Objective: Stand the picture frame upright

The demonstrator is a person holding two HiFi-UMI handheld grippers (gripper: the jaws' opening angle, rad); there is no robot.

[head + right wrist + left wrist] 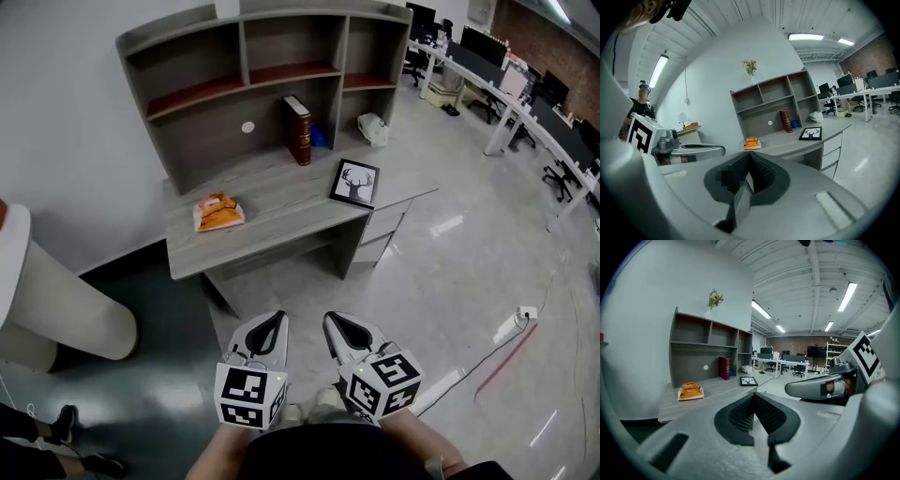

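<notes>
Clearly, in the head view the picture frame (354, 183) lies flat and face up on the right front part of the desk (272, 202), just beside its front edge and not yet stood up. Its long sides run roughly from that edge back toward the shelves, slightly skewed. The 2 grippers sit low in the view, well apart from the desk, with bare floor between. From them the frame lies ahead and to the right, so the right gripper (336, 323) looks the nearer one and the left gripper (277, 319) the farther.

From the left gripper view, the left gripper (753, 399) has its jaws pressed together with nothing between them. The frame (749, 380) shows small and far off, almost straight ahead above the jaw tips, still flat on the desk.

From the right gripper view, the right gripper (749, 159) is likewise closed and empty. The frame (811, 133) sits ahead and to the right of the jaw line, near the desk's corner above the drawers. By my judgement, the reach must go forward and rightward, and the jaws must open first.
</notes>
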